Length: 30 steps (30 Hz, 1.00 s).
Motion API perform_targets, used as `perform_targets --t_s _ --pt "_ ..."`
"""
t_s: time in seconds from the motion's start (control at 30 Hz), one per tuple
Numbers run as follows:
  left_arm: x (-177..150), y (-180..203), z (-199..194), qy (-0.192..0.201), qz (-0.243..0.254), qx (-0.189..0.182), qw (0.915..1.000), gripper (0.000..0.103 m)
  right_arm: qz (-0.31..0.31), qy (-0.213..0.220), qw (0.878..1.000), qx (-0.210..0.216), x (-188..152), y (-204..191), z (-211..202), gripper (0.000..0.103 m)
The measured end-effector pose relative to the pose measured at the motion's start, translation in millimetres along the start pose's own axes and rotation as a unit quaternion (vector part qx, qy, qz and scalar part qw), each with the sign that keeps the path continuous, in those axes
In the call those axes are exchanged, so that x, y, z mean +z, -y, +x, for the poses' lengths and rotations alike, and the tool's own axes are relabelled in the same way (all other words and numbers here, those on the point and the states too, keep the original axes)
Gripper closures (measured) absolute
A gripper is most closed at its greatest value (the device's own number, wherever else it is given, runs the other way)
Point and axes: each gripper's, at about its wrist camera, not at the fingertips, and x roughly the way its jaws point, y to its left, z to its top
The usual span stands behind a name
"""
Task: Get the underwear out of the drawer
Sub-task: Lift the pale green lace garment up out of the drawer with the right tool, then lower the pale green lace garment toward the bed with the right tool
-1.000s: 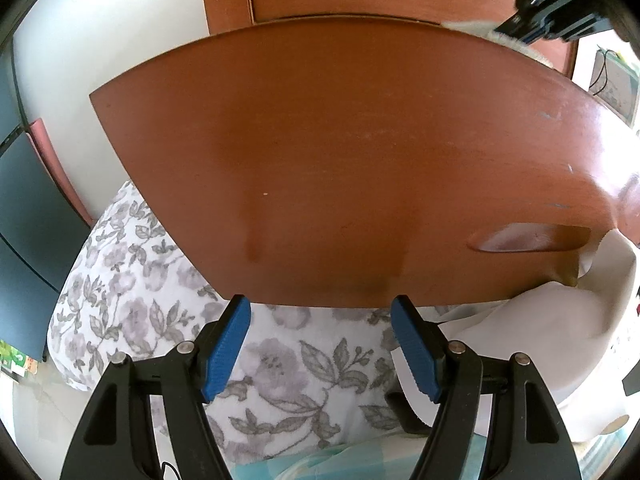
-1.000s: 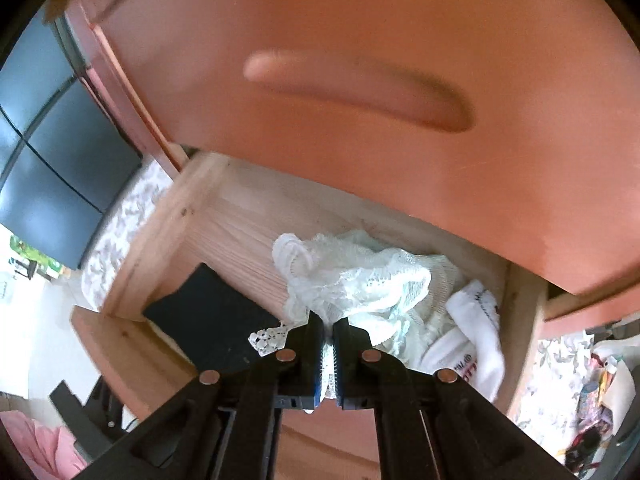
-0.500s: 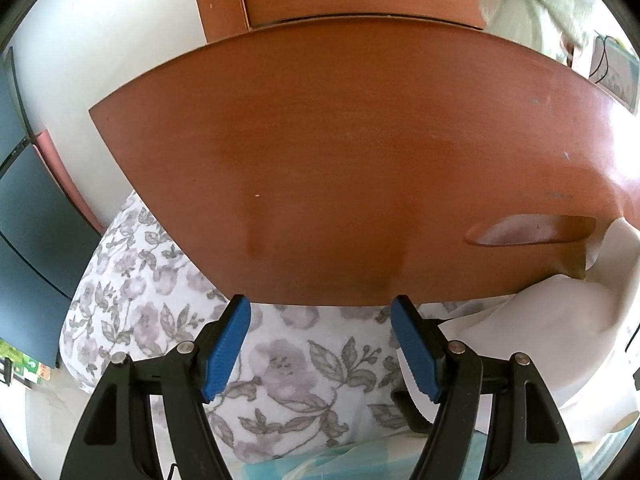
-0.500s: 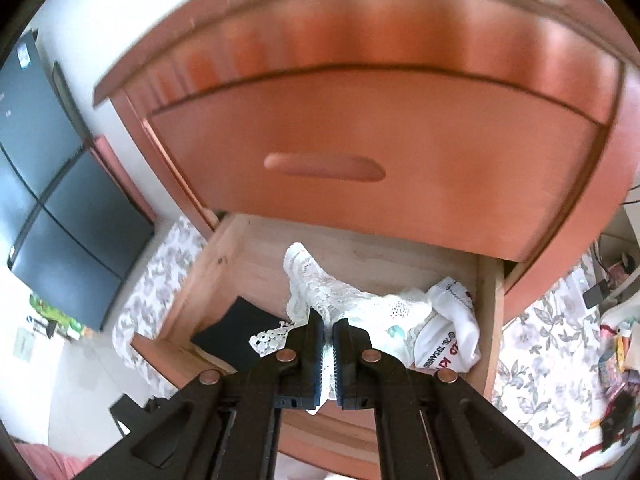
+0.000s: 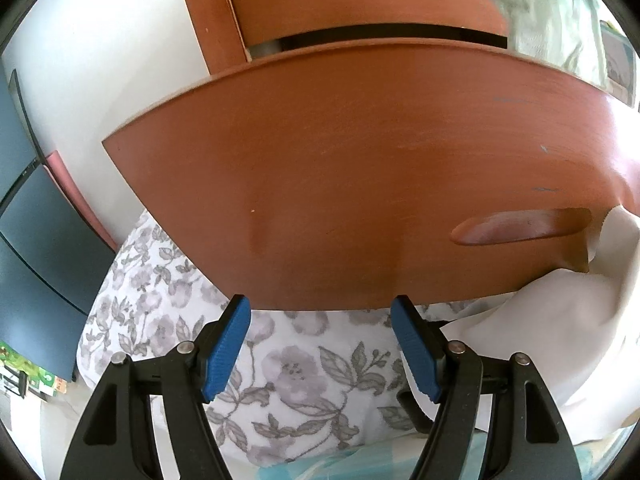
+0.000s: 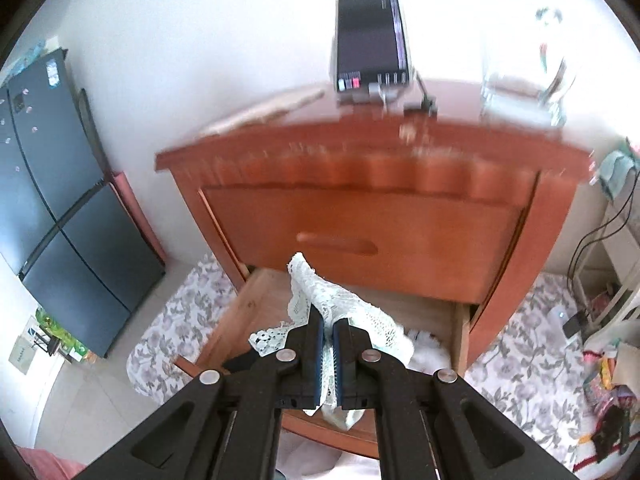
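Two grippers, one dresser (image 6: pixel 372 184) with two drawers visible. Upper drawer (image 6: pixel 360 240) closed. Lower drawer (image 6: pixel 256 312), centre-bottom of right wrist frame, pulled out; inside it: one white garment (image 6: pixel 430 354) at right. Other contents hidden behind the gripper.

Right gripper (image 6: pixel 328 334): jaws clamped tight on one piece of white lace underwear (image 6: pixel 344 308), which hangs above the open drawer, centre frame.

Left gripper (image 5: pixel 320 344): jaws parted, holding nothing, lower centre of left wrist frame, just beneath the drawer front (image 5: pixel 360 184). Floral rug (image 5: pixel 304 384) below; one white cloth (image 5: pixel 560 328) lower right.
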Motion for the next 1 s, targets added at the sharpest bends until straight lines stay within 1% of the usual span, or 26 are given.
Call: perform_targets --t_s 0.3,0.57,0.67,0.9,1.0 --pt "0 5 -10 0.013 0.011 0.016 0.9997 0.030 -0.023 0.070 0.997 0.001 14 -23 -67 0.099" --pt "0 8 -21 0.030 0.023 0.029 0.9989 0.030 -0.043 0.116 0.992 -0.005 20 -42 -118 0.099" --pt "0 7 -25 0.034 0.020 0.031 0.9987 0.030 -0.055 0.123 0.991 -0.010 18 -49 -132 0.099" --pt "-2 9 -30 0.041 0.024 0.040 0.9981 0.030 -0.059 0.122 0.991 -0.014 13 -56 -143 0.099" --pt "-2 11 -32 0.045 0.031 0.043 0.9976 0.030 -0.060 0.124 0.990 -0.014 16 -60 -147 0.099"
